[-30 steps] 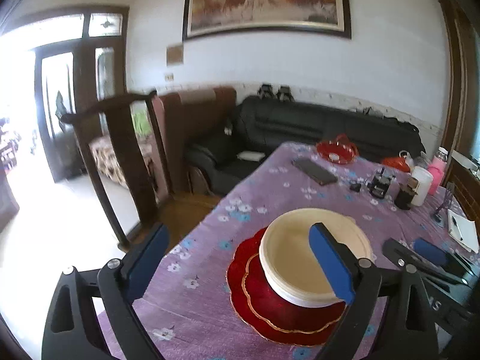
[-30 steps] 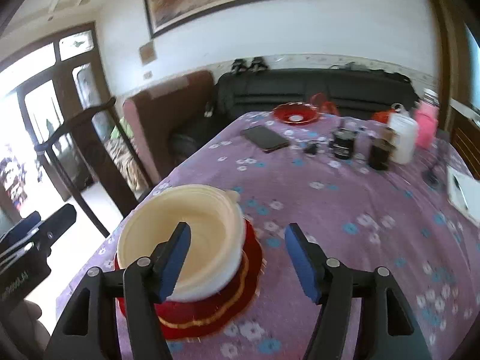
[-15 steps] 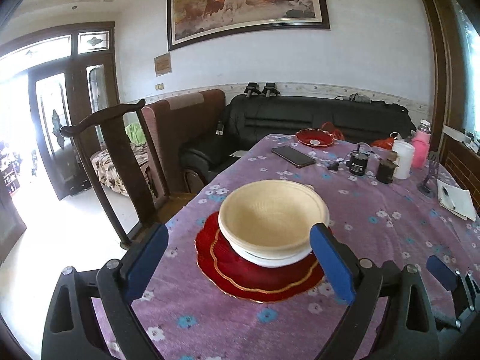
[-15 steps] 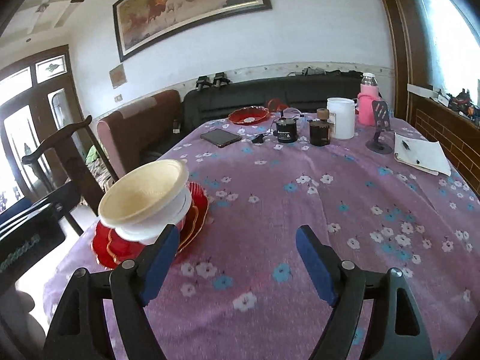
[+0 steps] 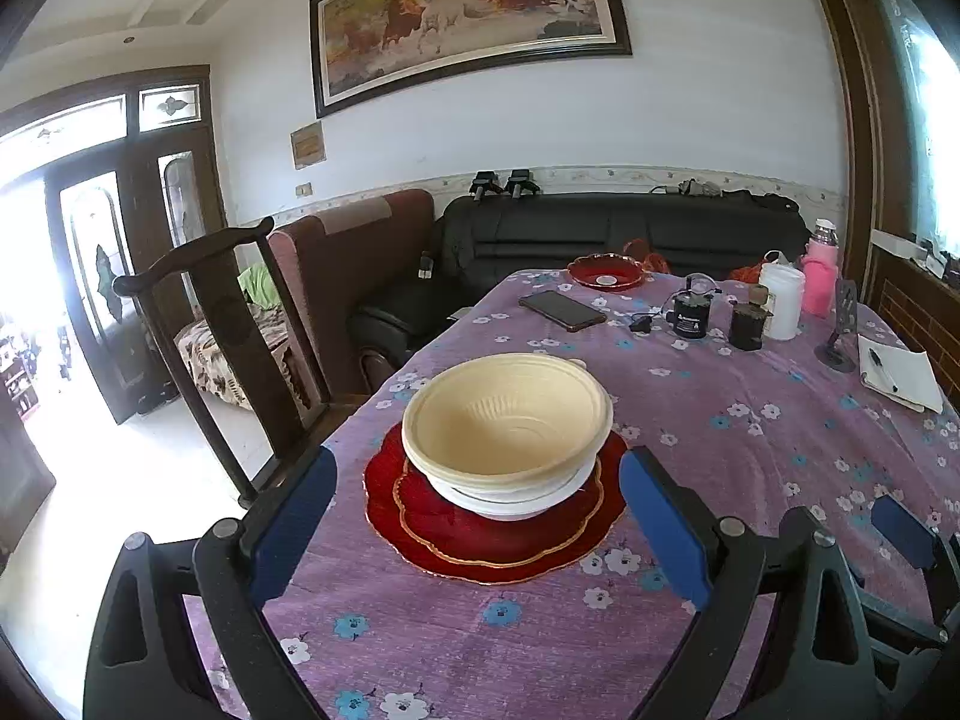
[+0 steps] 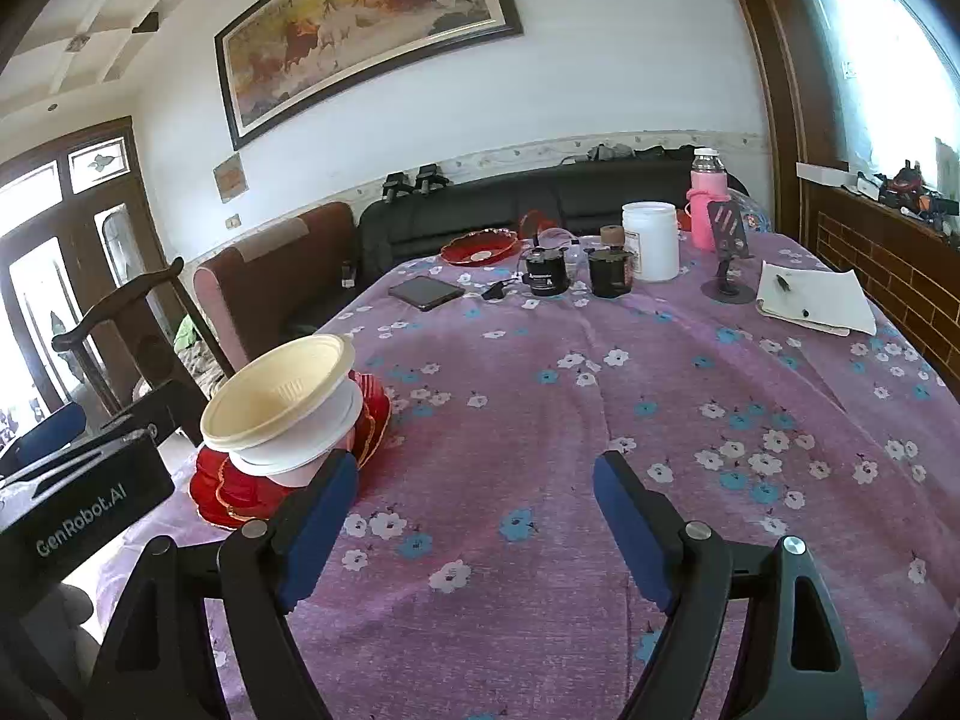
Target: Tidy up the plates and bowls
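Cream bowl (image 5: pixel 507 414) atop red plates (image 5: pixel 486 531)

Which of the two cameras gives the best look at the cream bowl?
The left wrist view: the cream bowl sits centred, its inside fully visible. The right wrist view shows it off to the left, from the side, near a blue gripper finger.

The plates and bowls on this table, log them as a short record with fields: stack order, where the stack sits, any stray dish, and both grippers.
stack order: cream bowl on white bowl on red plates
stack place: near table corner, by wooden chair
stray dish: red dish at far end
left gripper: open, holding nothing
right gripper: open, holding nothing
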Demonstrator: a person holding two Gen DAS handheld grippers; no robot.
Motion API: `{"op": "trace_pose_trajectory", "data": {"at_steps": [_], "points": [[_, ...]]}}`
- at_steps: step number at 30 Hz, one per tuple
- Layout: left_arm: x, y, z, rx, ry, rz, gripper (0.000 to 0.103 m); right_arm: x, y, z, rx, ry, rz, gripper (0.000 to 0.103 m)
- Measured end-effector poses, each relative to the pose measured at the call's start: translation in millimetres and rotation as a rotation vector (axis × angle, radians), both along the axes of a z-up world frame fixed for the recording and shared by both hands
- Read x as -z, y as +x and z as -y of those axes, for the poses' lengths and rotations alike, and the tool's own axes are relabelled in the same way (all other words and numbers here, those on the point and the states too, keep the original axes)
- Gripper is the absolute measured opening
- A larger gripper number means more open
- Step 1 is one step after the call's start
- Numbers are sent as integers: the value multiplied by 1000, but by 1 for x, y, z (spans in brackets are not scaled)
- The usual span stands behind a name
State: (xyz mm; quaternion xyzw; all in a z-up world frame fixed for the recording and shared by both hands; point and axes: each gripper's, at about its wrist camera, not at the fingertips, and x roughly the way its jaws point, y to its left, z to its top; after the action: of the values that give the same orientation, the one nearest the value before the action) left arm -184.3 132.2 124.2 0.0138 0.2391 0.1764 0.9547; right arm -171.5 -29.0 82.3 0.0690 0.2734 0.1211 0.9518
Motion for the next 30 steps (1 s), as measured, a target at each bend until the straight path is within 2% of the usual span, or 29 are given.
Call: {"op": "trace_pose_trajectory", "data": {"at_steps": [13, 30], "points": [[16, 10, -10, 23, -39, -41, 96, 9, 6, -20, -12, -77, -21, 89], [43, 25, -42, 57, -158, -116, 96, 29, 22, -57, -51, -174, -81, 89]]}}
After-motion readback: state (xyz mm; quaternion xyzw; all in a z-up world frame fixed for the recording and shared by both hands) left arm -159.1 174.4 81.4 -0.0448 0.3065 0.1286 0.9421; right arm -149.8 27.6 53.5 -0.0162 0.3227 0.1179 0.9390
